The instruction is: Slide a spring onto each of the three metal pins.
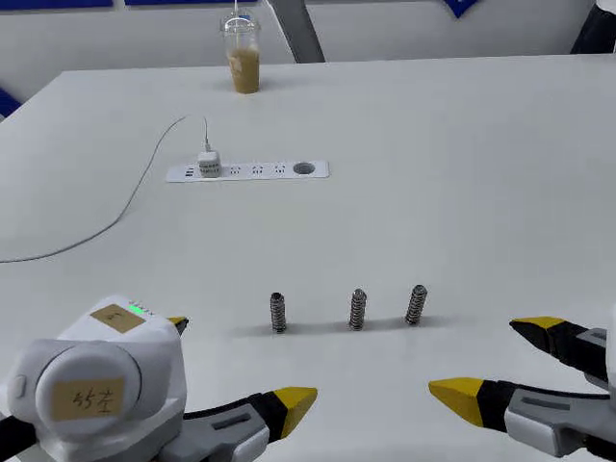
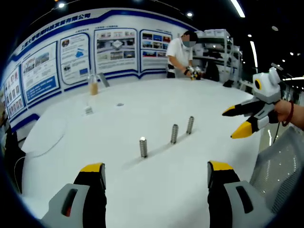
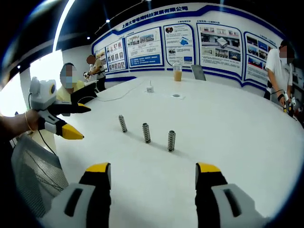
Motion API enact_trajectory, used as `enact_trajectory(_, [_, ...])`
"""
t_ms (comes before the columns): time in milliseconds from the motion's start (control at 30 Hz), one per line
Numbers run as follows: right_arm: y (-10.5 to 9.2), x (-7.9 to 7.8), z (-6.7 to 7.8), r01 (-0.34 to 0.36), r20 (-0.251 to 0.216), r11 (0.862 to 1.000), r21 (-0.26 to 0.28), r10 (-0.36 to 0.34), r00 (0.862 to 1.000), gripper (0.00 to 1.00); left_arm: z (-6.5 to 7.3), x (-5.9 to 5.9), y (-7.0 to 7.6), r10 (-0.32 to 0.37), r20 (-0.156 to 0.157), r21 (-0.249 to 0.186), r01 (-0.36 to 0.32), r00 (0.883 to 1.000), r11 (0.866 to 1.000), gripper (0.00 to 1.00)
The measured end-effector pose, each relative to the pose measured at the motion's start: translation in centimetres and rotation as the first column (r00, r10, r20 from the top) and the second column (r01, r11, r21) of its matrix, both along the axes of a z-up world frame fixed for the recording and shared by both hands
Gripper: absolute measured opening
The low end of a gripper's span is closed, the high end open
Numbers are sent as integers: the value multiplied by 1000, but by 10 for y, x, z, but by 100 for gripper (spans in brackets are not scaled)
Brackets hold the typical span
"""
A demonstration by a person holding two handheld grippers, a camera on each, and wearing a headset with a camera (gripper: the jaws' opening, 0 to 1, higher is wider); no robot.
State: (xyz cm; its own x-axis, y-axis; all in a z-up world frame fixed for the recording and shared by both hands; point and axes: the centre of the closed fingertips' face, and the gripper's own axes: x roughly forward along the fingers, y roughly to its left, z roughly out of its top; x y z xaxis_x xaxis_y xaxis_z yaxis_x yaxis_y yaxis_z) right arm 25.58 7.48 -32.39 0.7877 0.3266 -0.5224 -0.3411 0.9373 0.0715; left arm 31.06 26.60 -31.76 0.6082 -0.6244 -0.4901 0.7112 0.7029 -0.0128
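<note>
All 3 springs (image 1: 357, 309) already sit upright on their pins (image 2: 143, 140) in a row on the table (image 1: 433, 192), so the job looks done, while left gripper (image 1: 236, 366) and right gripper (image 1: 491, 358) hover near them, jaws apart, empty

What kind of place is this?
Probably a company showroom or lab: a large white table, blue-trimmed display boards along the wall, and equipment shelves behind a standing person.
</note>
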Motion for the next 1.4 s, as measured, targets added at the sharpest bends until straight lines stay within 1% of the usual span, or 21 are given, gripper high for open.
enact_trajectory(100, [1,-5,0,8,-5,1000,0,-8,1000,76,1,-3,2,9,-8,-11,-9,1000,1000,90])
enact_trajectory(267, [0,-8,1,25,-2,999,20,-25,1000,78,4,-6,4,18,-7,-22,-18,1000,1000,91])
enact_trajectory(400, [-2,-11,1,27,-8,1000,15,-27,1000,79,4,-7,5,20,-13,-22,-21,1000,1000,90])
enact_trajectory(533, [-3,-14,1,27,-14,1000,1,-27,1000,80,5,-9,4,18,-8,-31,-19,1000,999,91])
enact_trajectory(700, [-2,-16,-1,28,-26,1000,-1,-28,999,80,5,-9,4,14,-9,-32,-15,1000,999,91])
enact_trajectory(967, [0,-16,-2,20,-29,1000,3,-19,999,82,4,-11,3,5,-11,-28,-5,1000,1000,91])
enact_trajectory(1100, [2,-16,-2,17,-34,1000,5,-17,999,82,3,-12,3,1,-17,-25,-2,1000,1000,91])
enact_trajectory(1400, [0,-17,-3,22,-41,1000,5,-22,999,82,1,-14,2,-7,-23,-17,7,1000,1000,90])
